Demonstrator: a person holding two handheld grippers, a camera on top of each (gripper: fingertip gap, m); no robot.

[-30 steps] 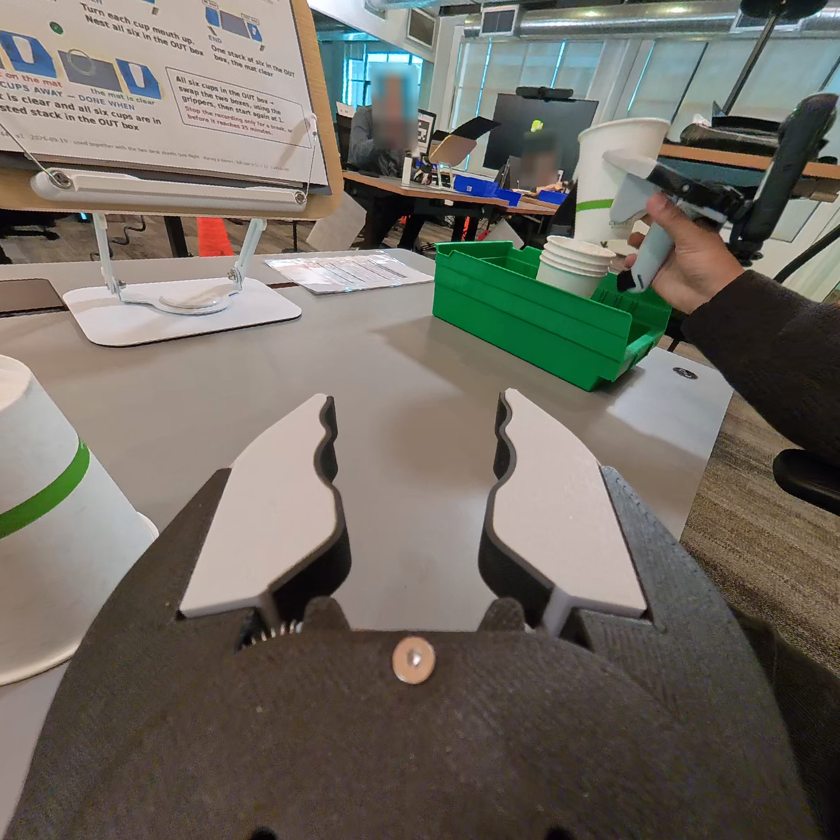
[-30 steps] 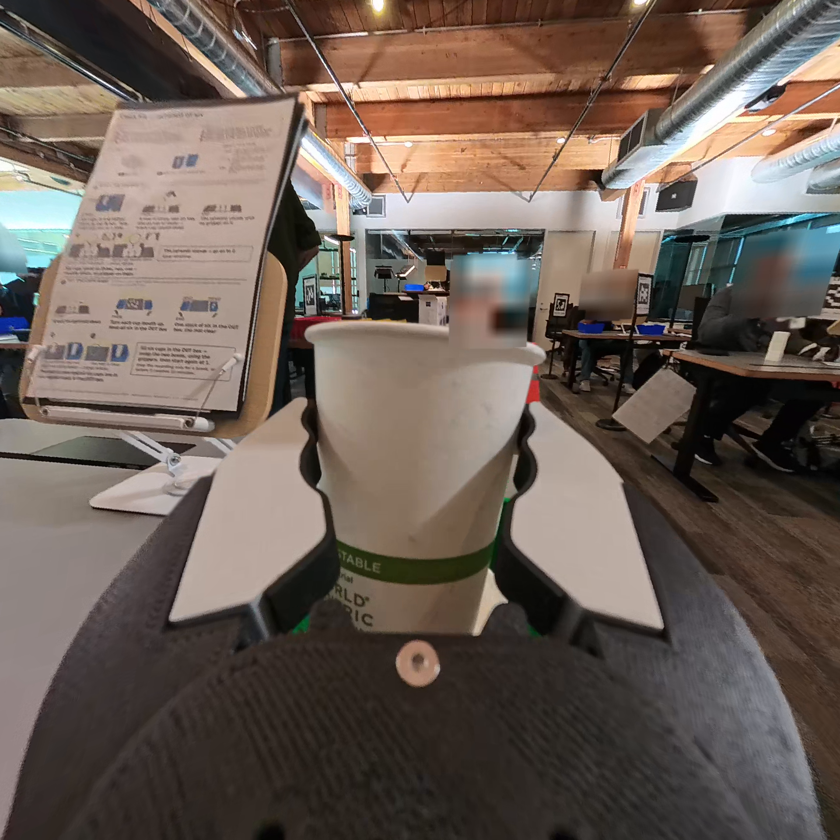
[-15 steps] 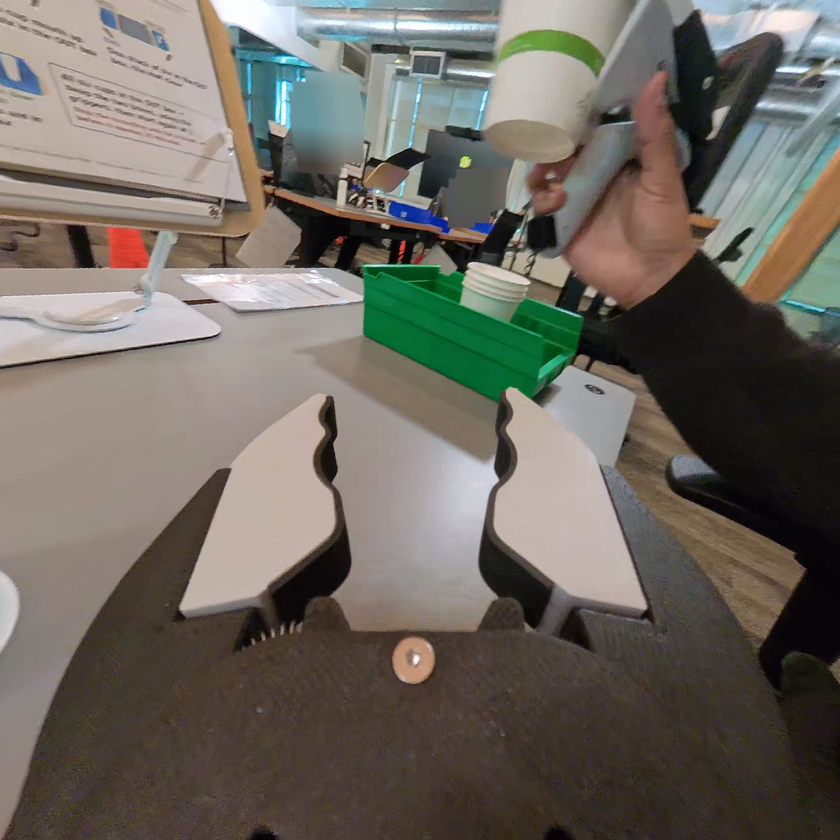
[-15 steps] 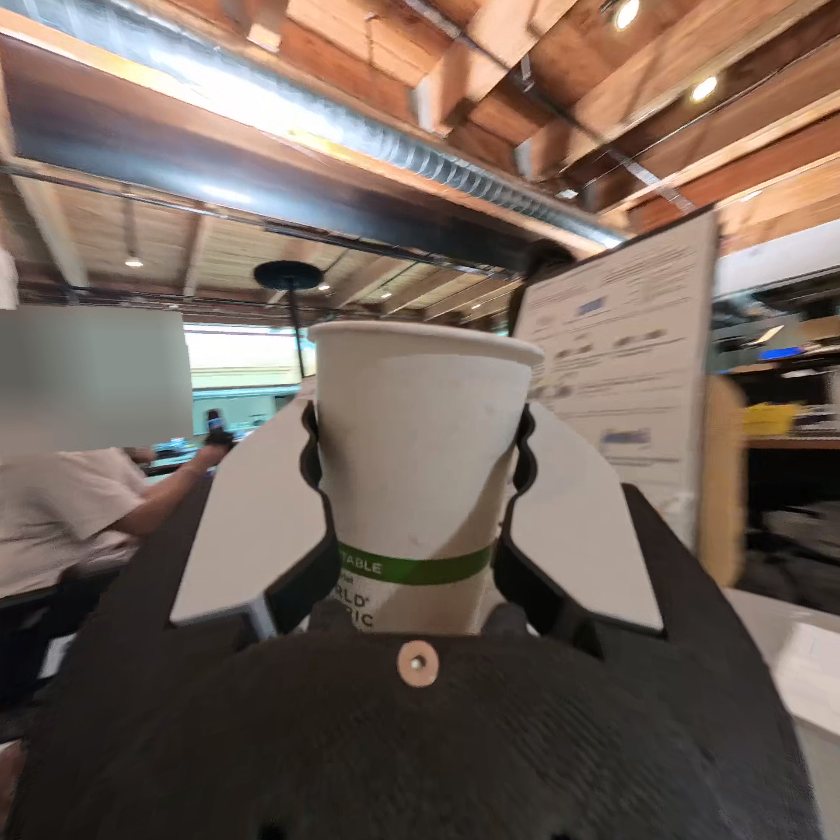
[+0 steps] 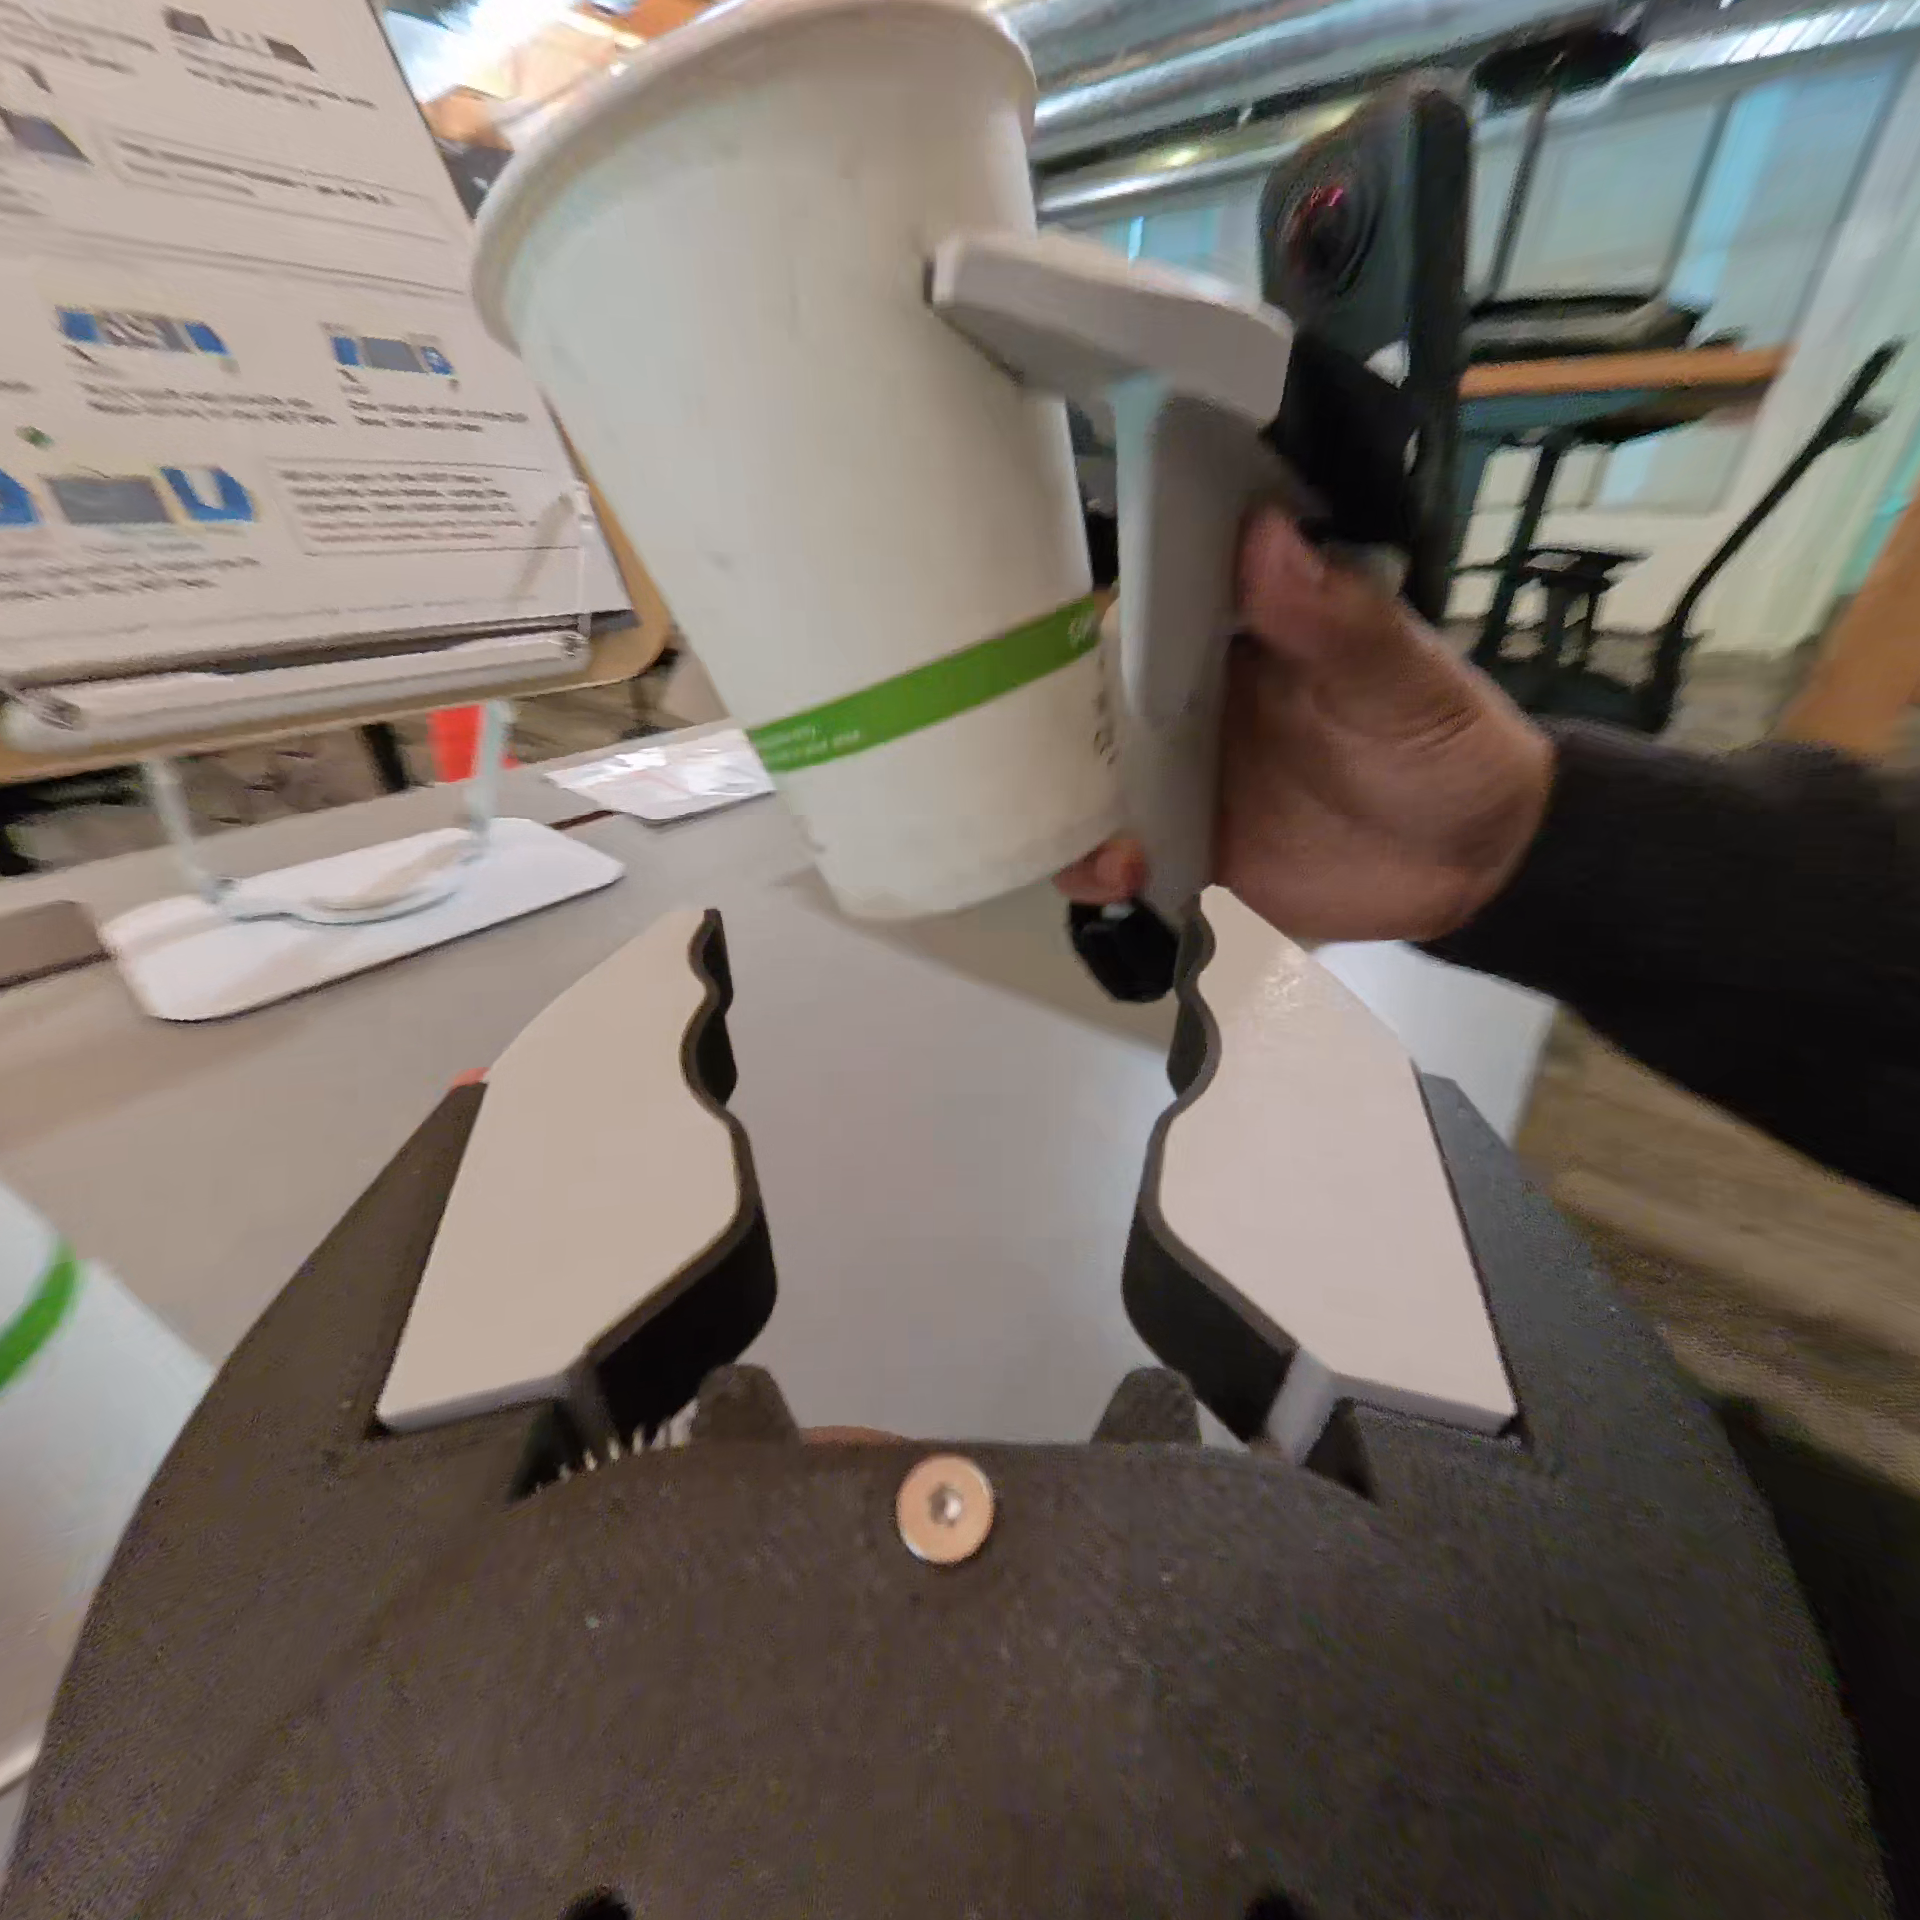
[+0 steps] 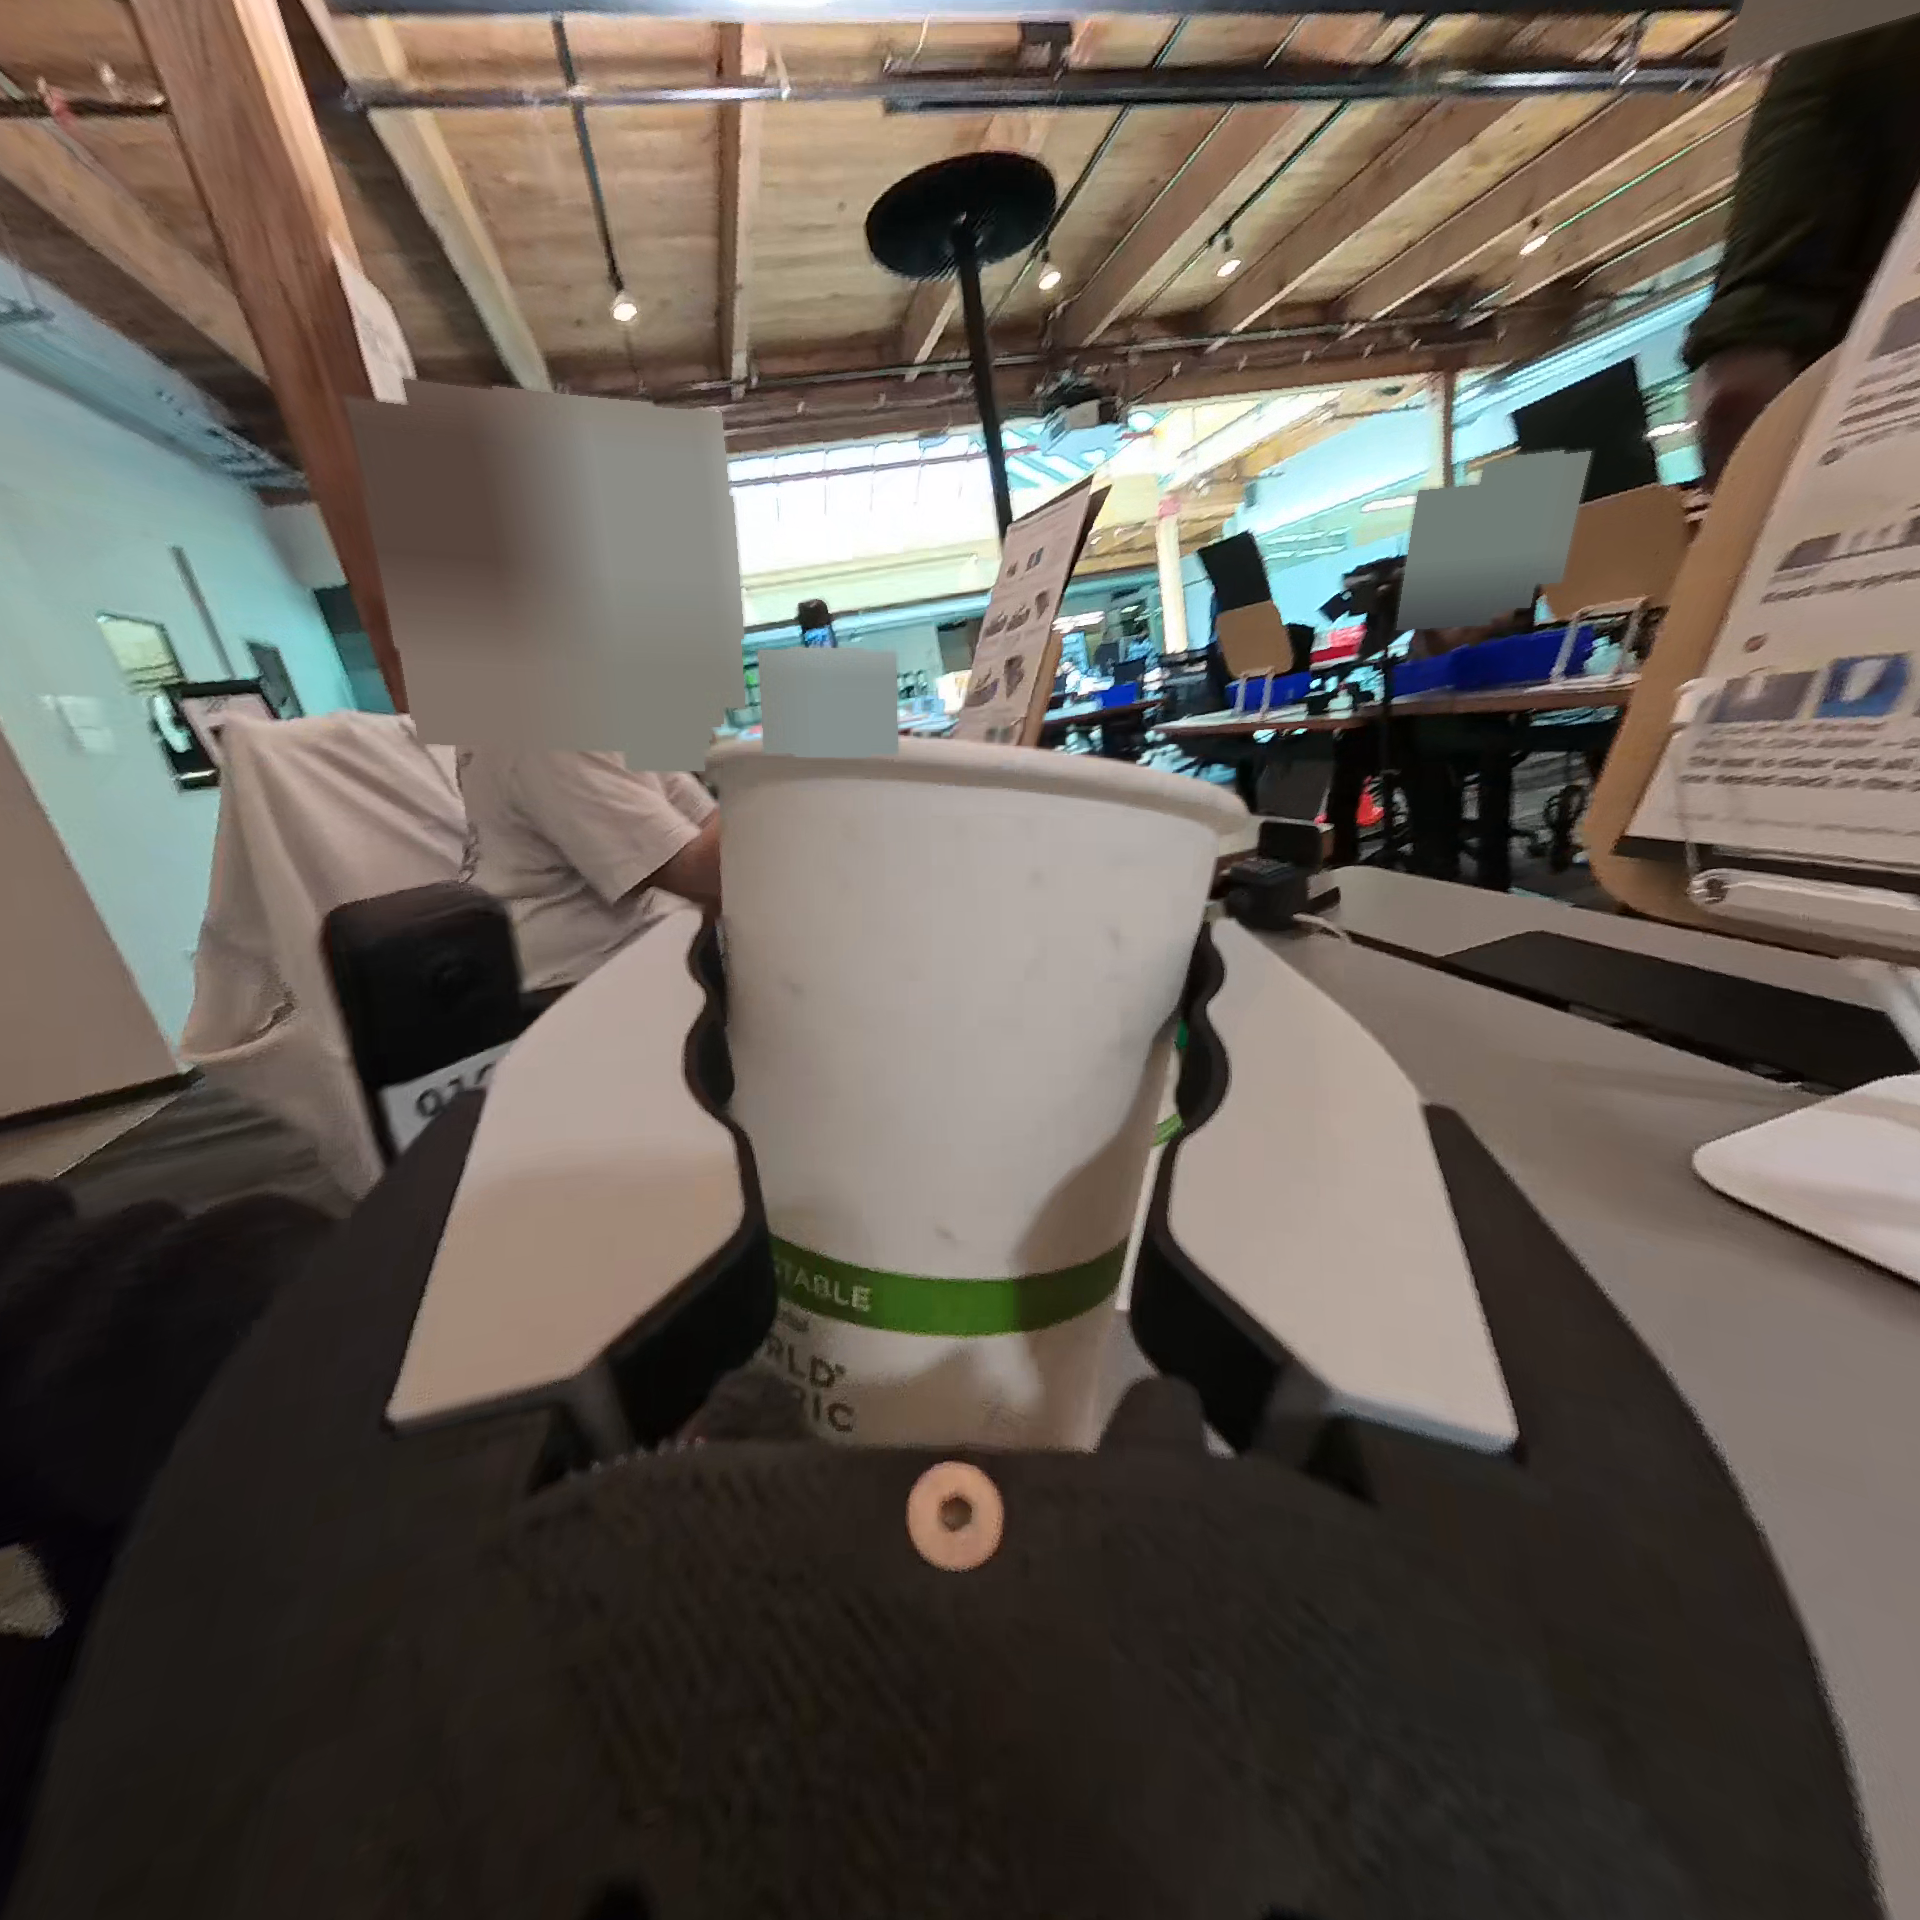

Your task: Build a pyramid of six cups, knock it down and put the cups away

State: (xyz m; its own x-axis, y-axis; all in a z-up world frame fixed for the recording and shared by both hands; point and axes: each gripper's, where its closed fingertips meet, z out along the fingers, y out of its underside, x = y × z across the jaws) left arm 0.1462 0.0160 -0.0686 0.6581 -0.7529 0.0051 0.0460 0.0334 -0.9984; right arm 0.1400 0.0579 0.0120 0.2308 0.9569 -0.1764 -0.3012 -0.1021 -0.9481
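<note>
since a second ago the paper cup point(image 5: 800, 499) has swung from over the far right of the desk point(image 5: 914, 1122) to hang just above and ahead of my left gripper point(image 5: 951, 997), which is spread wide and holds nothing. my right gripper point(image 6: 951, 997) is clamped on the cup's sides, so that hand point(image 5: 1361, 748) is the one on it. the cup's long axis tilts, mouth up and to the left, base down toward my left fingertips. it's white with a green band. behind it, at the desk's far left, stands an instruction board point(image 5: 260, 343); another cup point(image 5: 42, 1351) sits by the near left edge.
</note>
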